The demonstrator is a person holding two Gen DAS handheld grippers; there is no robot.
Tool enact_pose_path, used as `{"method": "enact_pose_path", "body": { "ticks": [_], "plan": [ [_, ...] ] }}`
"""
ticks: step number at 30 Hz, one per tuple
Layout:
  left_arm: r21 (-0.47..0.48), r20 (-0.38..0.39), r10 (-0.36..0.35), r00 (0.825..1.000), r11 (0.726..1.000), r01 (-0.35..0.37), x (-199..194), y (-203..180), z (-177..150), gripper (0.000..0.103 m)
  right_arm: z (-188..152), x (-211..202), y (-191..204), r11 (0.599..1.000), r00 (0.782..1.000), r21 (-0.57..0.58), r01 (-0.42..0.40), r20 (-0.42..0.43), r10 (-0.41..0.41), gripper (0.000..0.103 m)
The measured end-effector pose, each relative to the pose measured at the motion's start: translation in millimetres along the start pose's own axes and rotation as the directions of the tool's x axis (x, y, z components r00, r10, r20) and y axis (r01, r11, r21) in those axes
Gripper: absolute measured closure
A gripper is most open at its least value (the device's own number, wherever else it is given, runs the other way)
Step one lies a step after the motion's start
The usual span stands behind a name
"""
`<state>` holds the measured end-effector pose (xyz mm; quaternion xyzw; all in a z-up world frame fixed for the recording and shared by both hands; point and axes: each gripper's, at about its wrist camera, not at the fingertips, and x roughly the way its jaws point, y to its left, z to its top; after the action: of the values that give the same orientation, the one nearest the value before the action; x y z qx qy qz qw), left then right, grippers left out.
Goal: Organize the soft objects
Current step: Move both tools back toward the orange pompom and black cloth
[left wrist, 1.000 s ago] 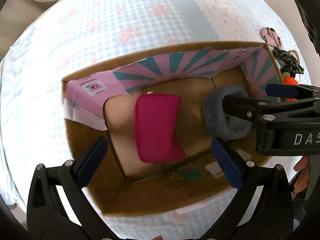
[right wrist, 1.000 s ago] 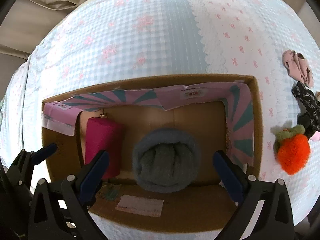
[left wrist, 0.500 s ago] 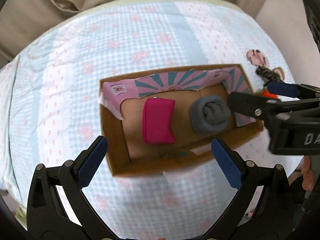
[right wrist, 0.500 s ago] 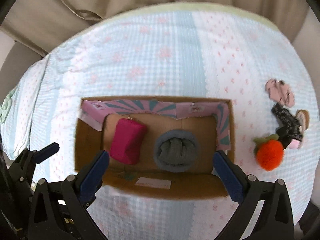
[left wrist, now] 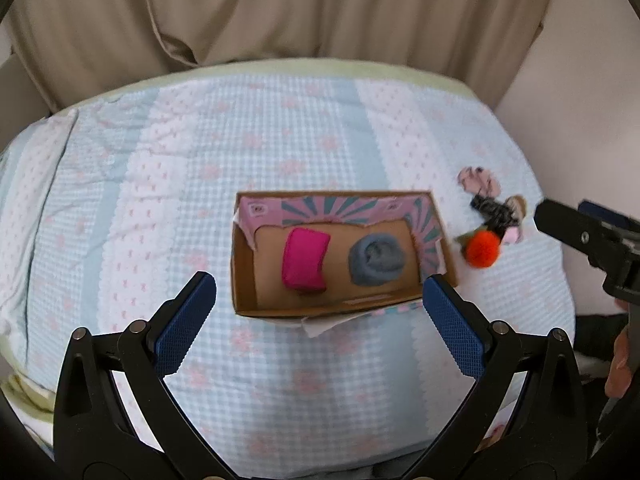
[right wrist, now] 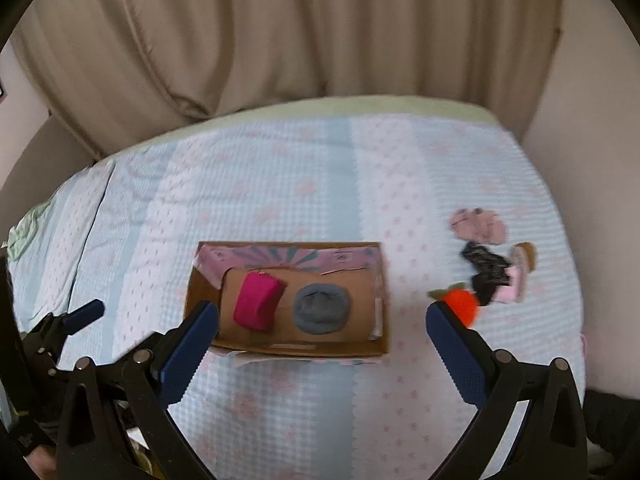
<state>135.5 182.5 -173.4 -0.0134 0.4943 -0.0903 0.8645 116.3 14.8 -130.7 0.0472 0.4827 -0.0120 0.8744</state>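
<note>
A cardboard box (left wrist: 244,280) (right wrist: 382,344) lies on the bed. Inside it are a magenta pouch (left wrist: 304,266) (right wrist: 258,306) on the left and a grey rolled cloth (left wrist: 376,262) (right wrist: 322,308) on the right. To the right of the box lie an orange plush carrot (left wrist: 484,248) (right wrist: 462,304), a black lacy item (left wrist: 494,210) (right wrist: 486,270) and a pink cloth (left wrist: 478,180) (right wrist: 478,226). My left gripper (left wrist: 318,324) is open and empty, held high above the box's near side. My right gripper (right wrist: 322,344) is open and empty too, above the box front.
The bed has a light blue and white patterned cover (left wrist: 160,184) (right wrist: 280,184). Beige curtains (left wrist: 280,12) (right wrist: 280,32) hang behind it. A small pink and tan slipper (right wrist: 522,270) lies by the black item. The right gripper's side shows at the right edge (left wrist: 592,240) of the left wrist view.
Both grippers have pulled up and back from the box, so it looks much smaller. The grey cloth and pouch stay in the box. Both grippers remain open.
</note>
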Motion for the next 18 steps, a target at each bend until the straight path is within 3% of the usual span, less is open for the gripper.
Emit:
{"method": "enact_pose_path", "body": {
  "ticks": [11,18],
  "plan": [
    [-0.011,0.132,0.000,0.991,1.000,0.002,-46,-65,6,0.000,-14,-71,-83,0.997,0.986,0.055,0.058,0.150,-0.066,0.000],
    [-0.070,0.173,0.004,0.985,0.998,0.008,-44,-134,8,0.000,-11,-79,-155,0.999,0.984,0.017,0.029,0.173,-0.032,0.000]
  ]
}}
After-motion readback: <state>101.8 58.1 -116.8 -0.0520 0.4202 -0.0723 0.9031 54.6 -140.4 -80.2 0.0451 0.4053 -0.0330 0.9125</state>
